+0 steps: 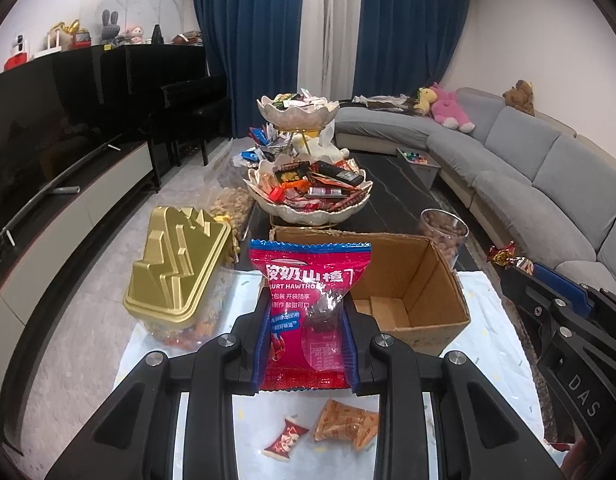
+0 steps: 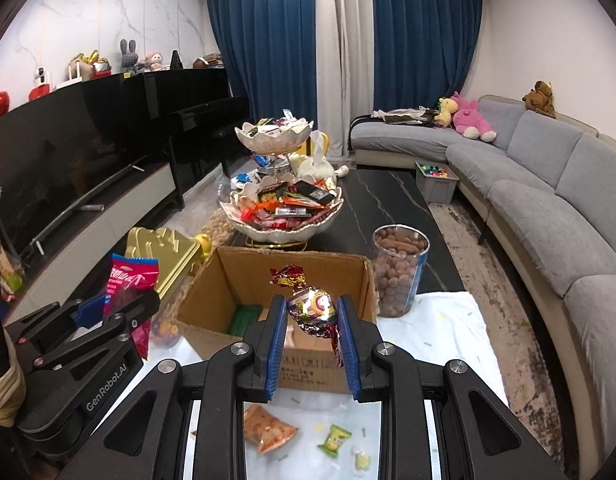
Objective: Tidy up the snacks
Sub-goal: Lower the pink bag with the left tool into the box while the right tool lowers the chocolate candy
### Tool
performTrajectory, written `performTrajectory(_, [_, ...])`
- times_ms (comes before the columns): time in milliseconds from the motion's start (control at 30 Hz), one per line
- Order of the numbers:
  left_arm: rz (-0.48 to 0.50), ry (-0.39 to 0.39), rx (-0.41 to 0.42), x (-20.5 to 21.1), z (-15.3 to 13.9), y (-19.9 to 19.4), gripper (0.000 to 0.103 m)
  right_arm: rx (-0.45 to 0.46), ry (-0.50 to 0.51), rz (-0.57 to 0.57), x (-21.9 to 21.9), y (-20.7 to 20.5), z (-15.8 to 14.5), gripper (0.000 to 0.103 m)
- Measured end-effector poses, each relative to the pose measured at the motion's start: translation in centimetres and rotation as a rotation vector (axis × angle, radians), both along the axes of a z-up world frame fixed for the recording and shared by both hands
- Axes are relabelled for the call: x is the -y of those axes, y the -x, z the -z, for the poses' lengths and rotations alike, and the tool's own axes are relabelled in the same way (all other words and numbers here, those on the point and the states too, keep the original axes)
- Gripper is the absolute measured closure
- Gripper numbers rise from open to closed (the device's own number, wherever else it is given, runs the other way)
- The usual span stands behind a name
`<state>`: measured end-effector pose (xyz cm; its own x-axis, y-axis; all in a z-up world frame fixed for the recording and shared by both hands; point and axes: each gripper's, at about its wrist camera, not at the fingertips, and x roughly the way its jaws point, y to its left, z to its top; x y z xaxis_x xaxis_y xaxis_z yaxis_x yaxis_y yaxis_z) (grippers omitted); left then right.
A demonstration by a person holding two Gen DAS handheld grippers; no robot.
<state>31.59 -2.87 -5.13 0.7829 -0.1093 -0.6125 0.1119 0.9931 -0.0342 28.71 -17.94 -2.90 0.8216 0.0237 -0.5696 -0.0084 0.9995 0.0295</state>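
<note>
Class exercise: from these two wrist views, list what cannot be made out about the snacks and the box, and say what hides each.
- Box floor: right wrist view, near wall and the foil candy cover most of it.
- Red packet lower print: left wrist view, blue pads overlap its edges; text too small.
- Gold-lidded tub contents: left wrist view, lid hides all but a strip.
- Loose sweets: right wrist view, labels too small.

Getting even, fairly bright indoor light from overhead. Bending hard at fisheye edges, dark vignette in corners. Glinting off shiny gold moulded plastic lid [image 1: 176, 268] and crinkled foil candy wrapper [image 2: 311, 304]. Reflecting in glossy black cabinet front [image 2: 88, 136]. Staying sharp, no motion blur.
</note>
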Motion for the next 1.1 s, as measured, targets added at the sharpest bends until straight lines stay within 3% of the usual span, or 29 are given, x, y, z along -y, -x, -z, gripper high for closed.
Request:
performTrajectory(500, [0.021, -0.03, -0.016, 1.6, 1.1, -3.8, 0.073, -0.012, 0.003, 0.026, 0.6, -4.1, 0.8, 0.076])
performTrajectory(1100, [0.017, -0.052, -0.082, 1.9, 4.7, -8.3, 0.073, -0.1, 0.002, 0.07, 0.6, -8.9, 4.8, 0.076])
